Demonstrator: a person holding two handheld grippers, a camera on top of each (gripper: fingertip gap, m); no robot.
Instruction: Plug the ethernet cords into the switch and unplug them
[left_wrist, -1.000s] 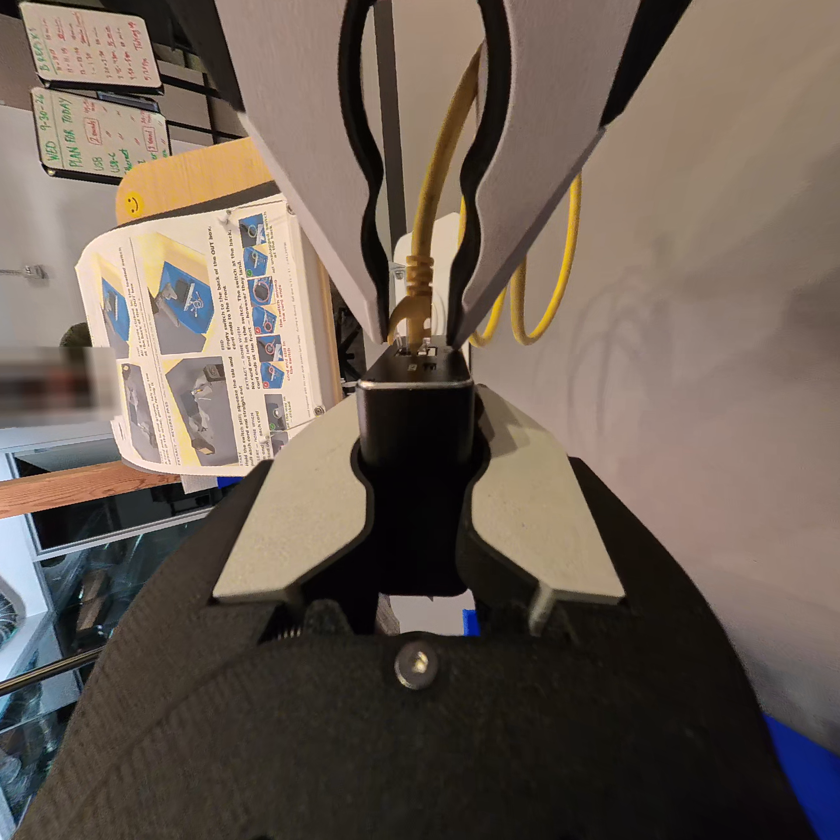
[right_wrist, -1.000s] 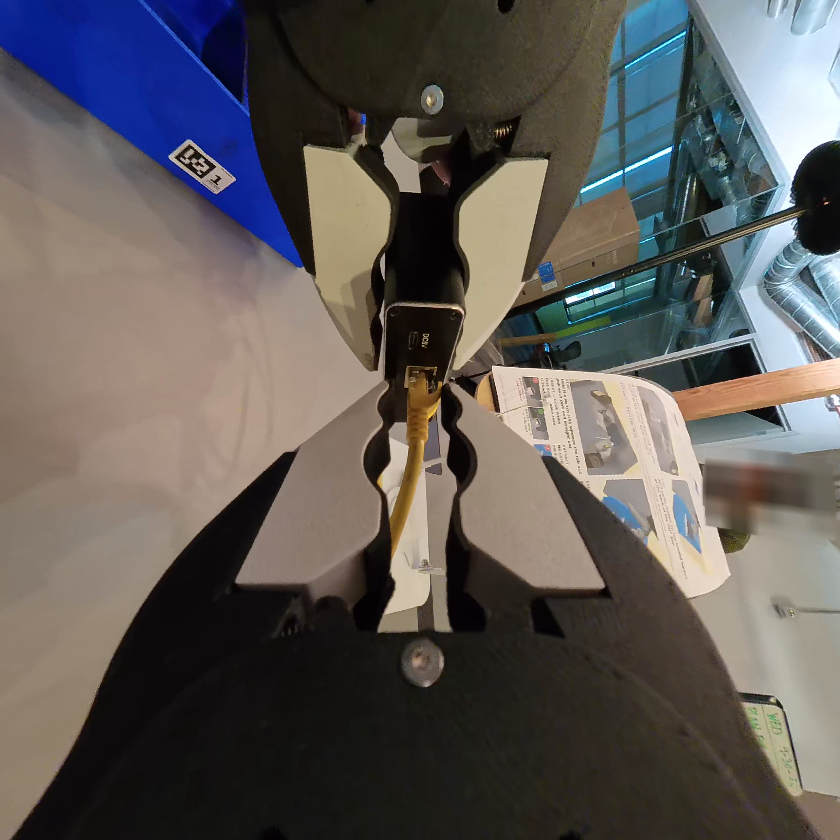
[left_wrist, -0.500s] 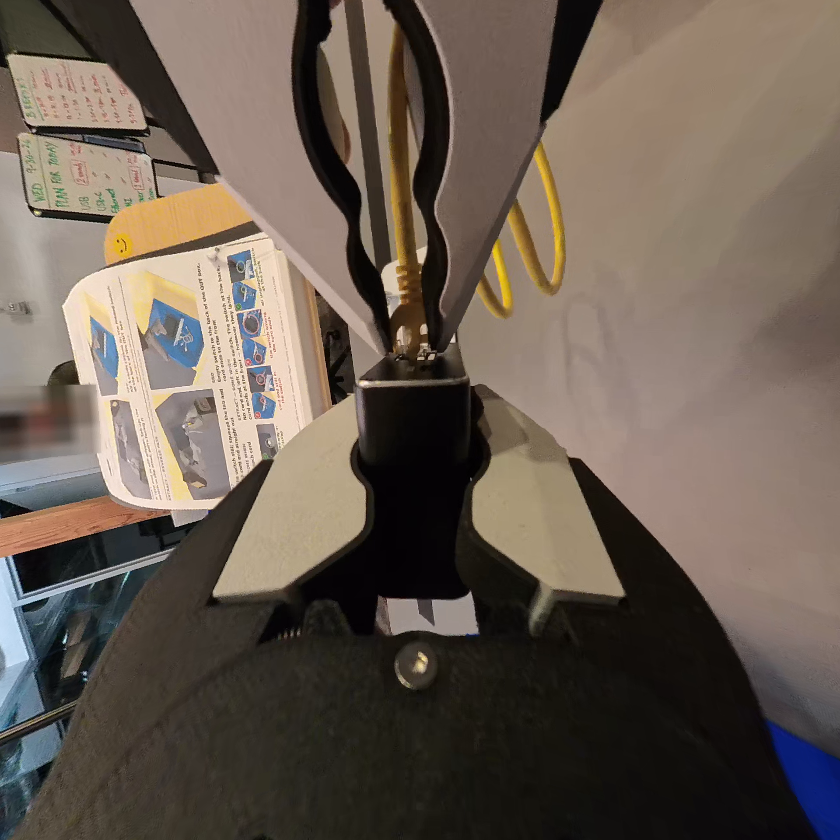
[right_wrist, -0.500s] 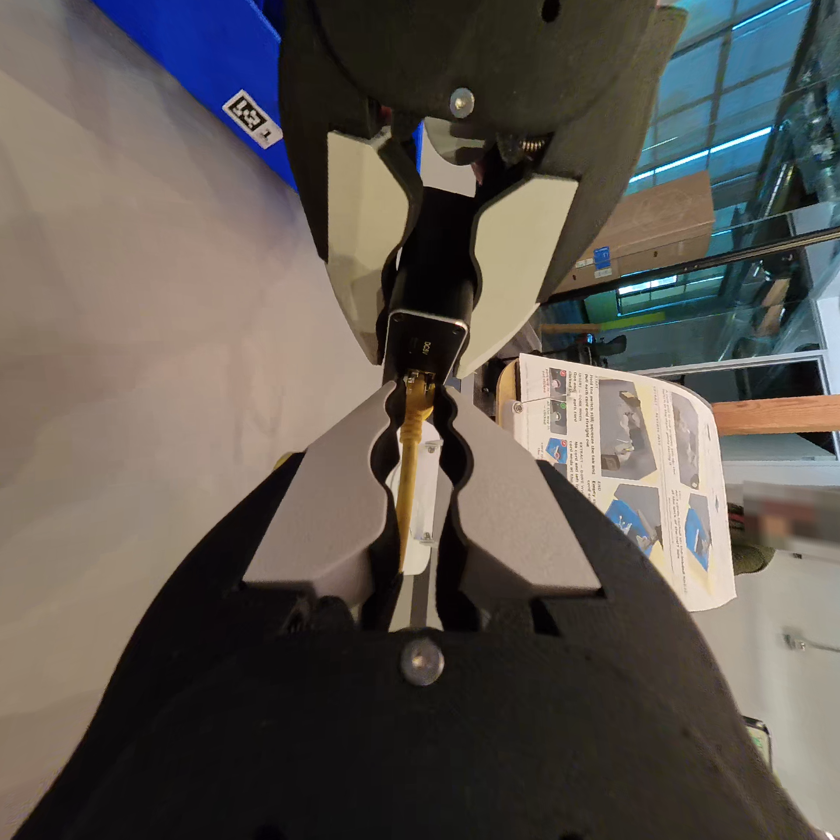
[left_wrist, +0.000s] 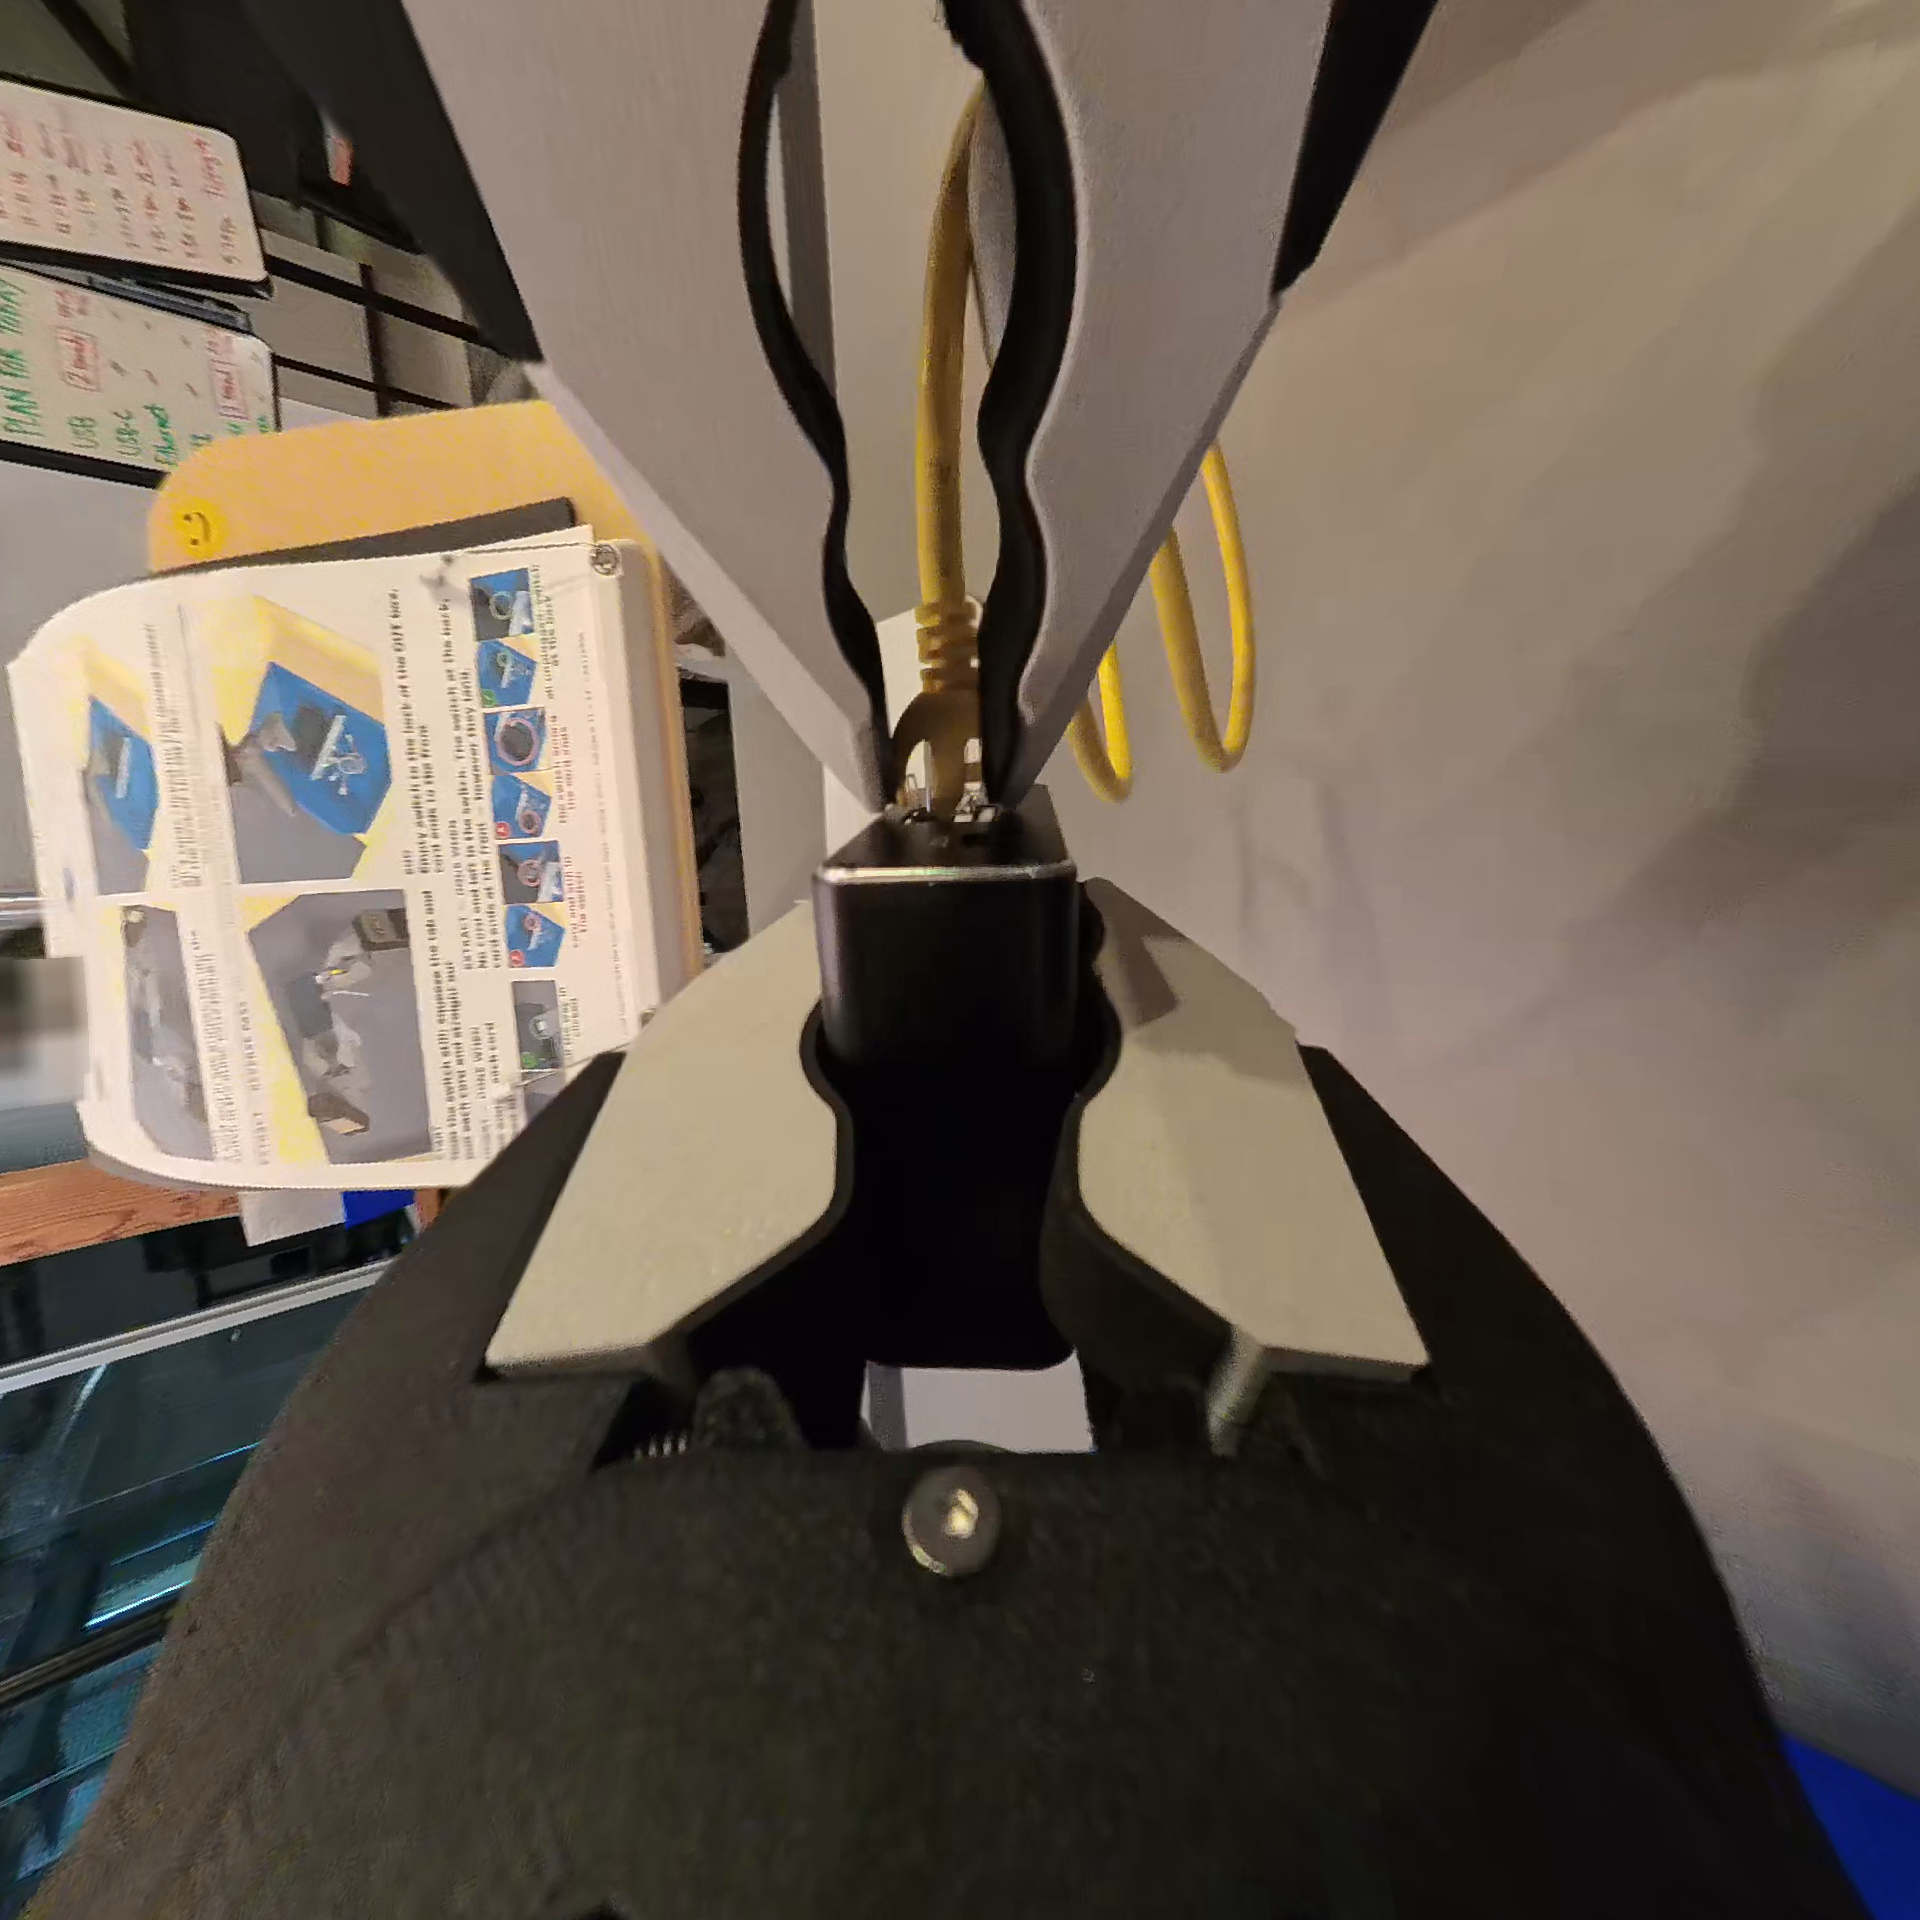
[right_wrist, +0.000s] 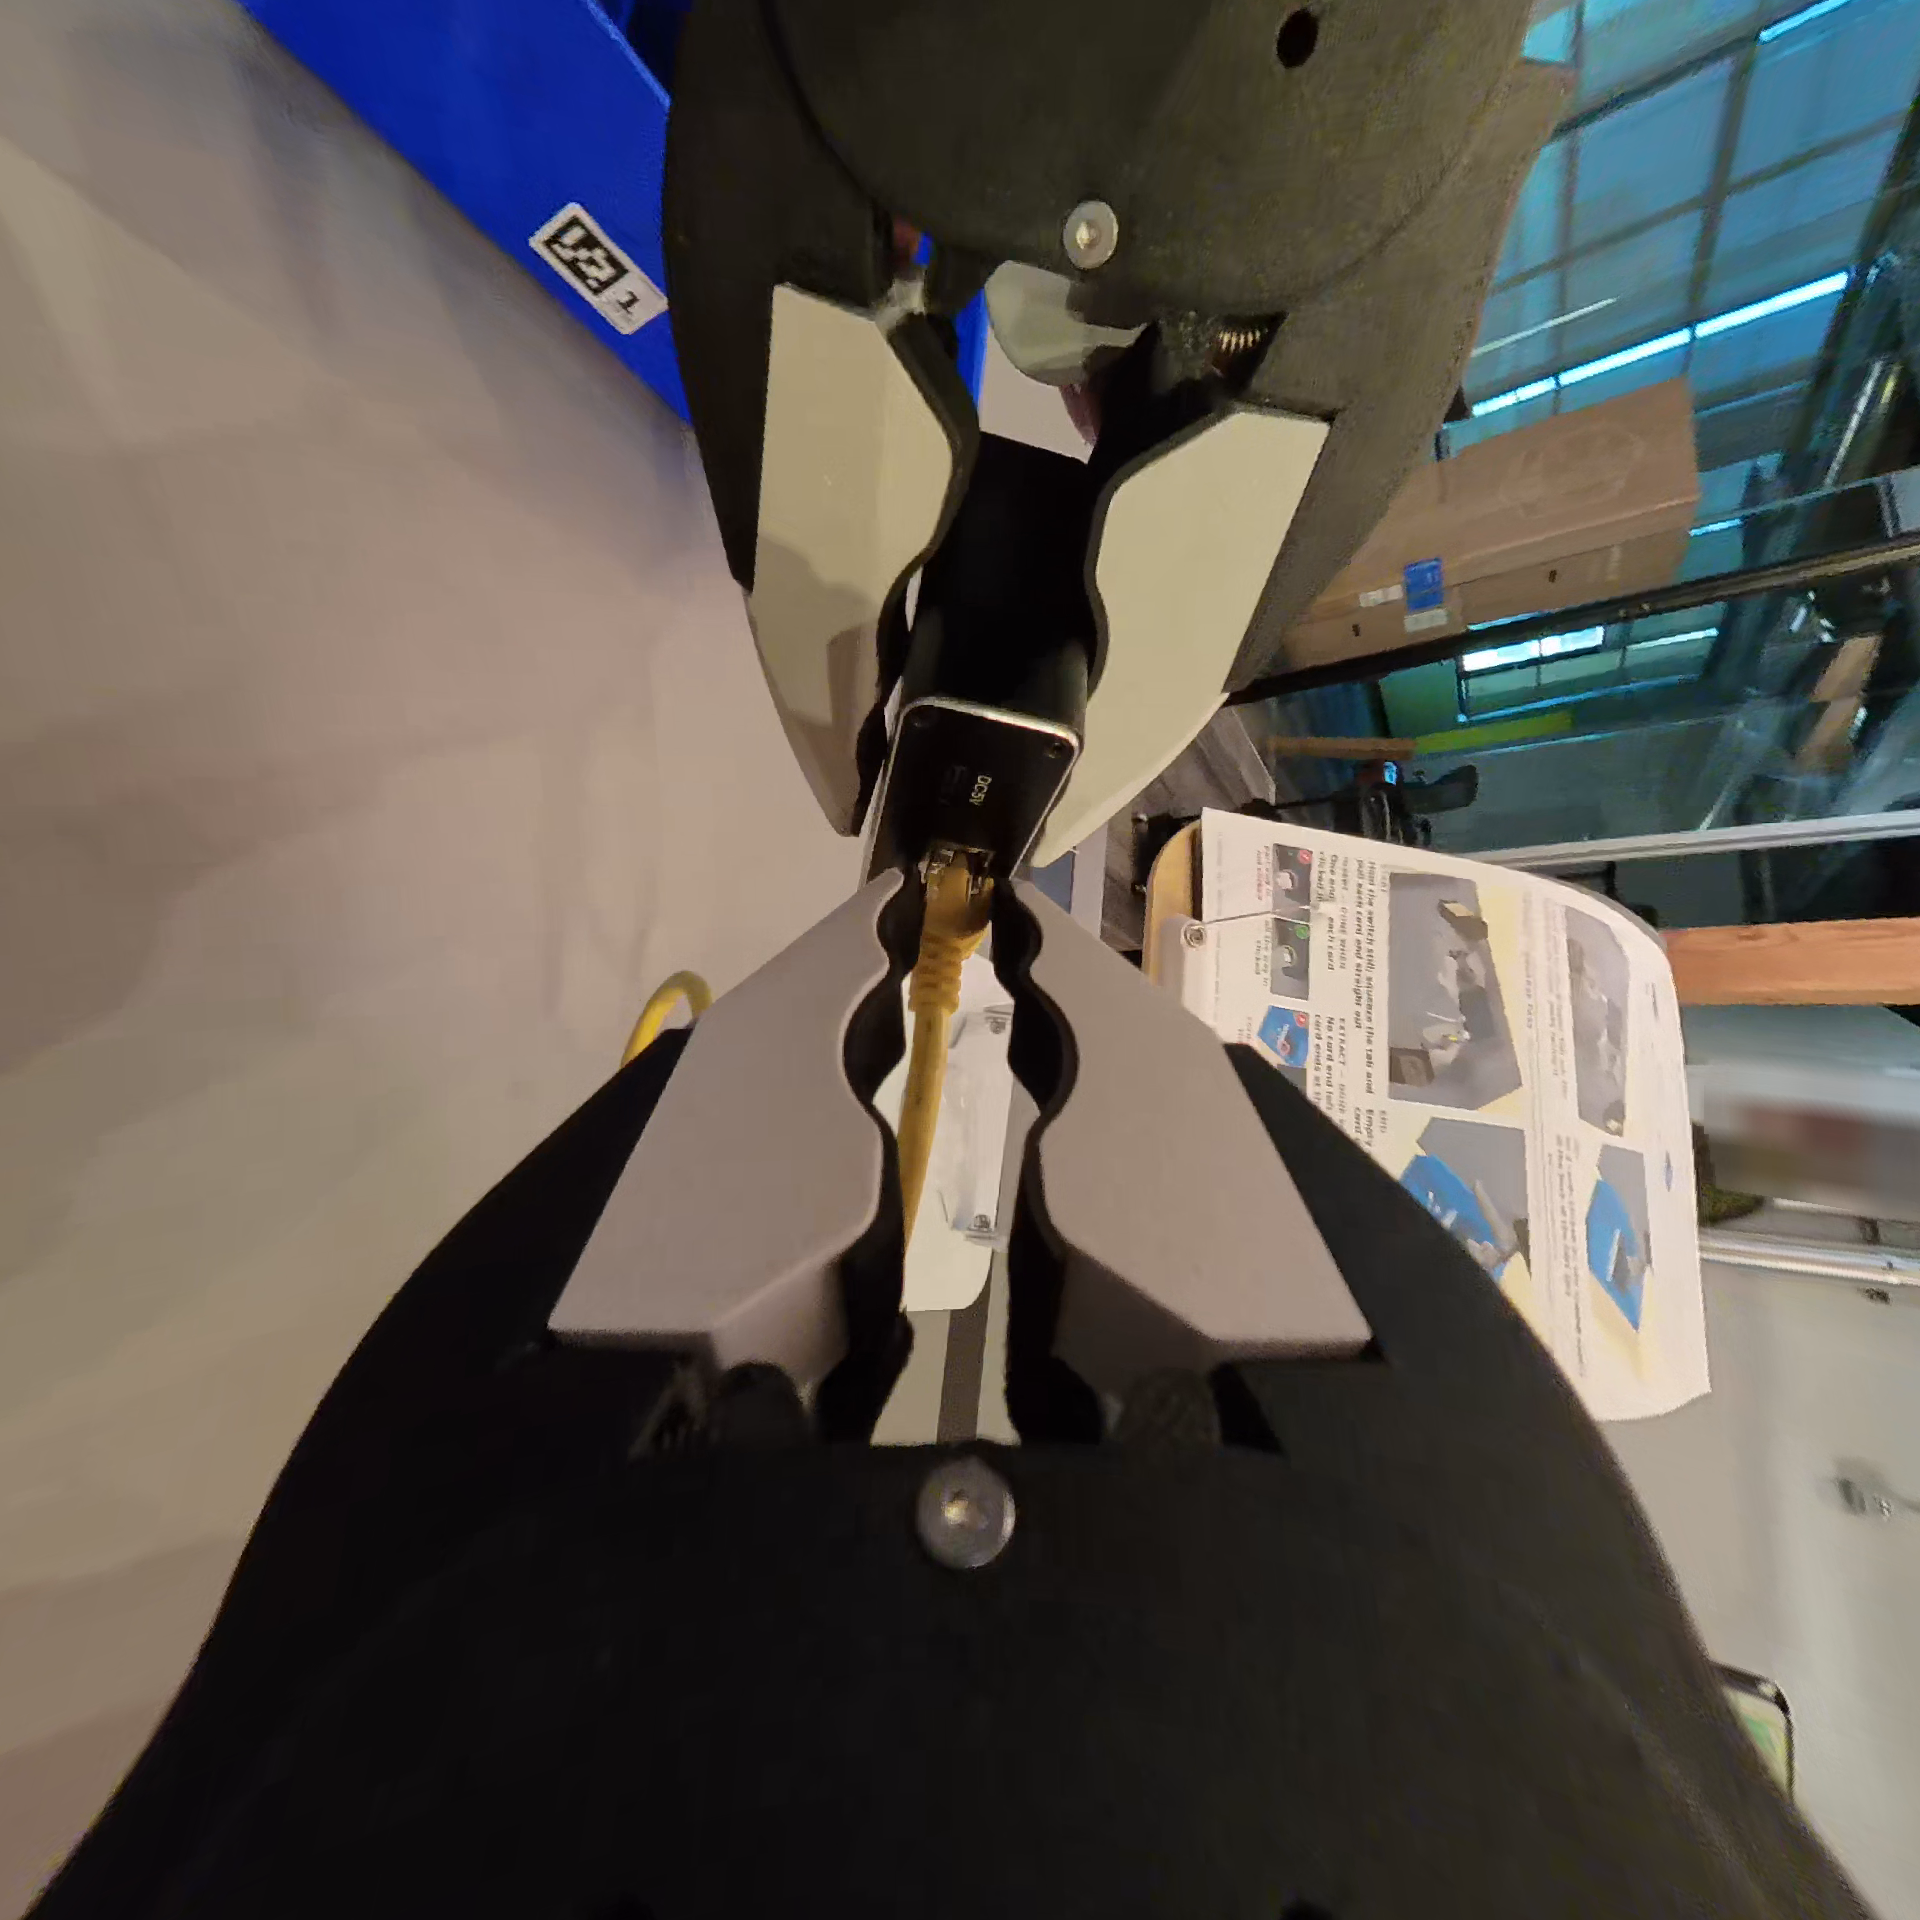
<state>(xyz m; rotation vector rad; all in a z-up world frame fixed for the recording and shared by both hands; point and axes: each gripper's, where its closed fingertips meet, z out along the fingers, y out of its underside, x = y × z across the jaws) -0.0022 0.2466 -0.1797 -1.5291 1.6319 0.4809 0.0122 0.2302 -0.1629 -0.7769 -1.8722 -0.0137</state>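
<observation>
Curling off a wooden clipboard at far left, a printed instruction sheet (left_wrist: 312, 883) hangs blurred. The left gripper (left_wrist: 951, 935) clamps a small black box-shaped switch (left_wrist: 945, 987), its rear hidden between the fingers. The right gripper (right_wrist: 945, 894) pinches the yellow ethernet cord (right_wrist: 935, 997) at its plug, seated in the switch's port; loops trail behind, cut off.

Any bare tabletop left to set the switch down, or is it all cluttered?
Free: the grey tabletop between the blue bin and the yellow cord loops. Crowded: the instruction sheet side, and around the switch, where both grippers meet.
</observation>
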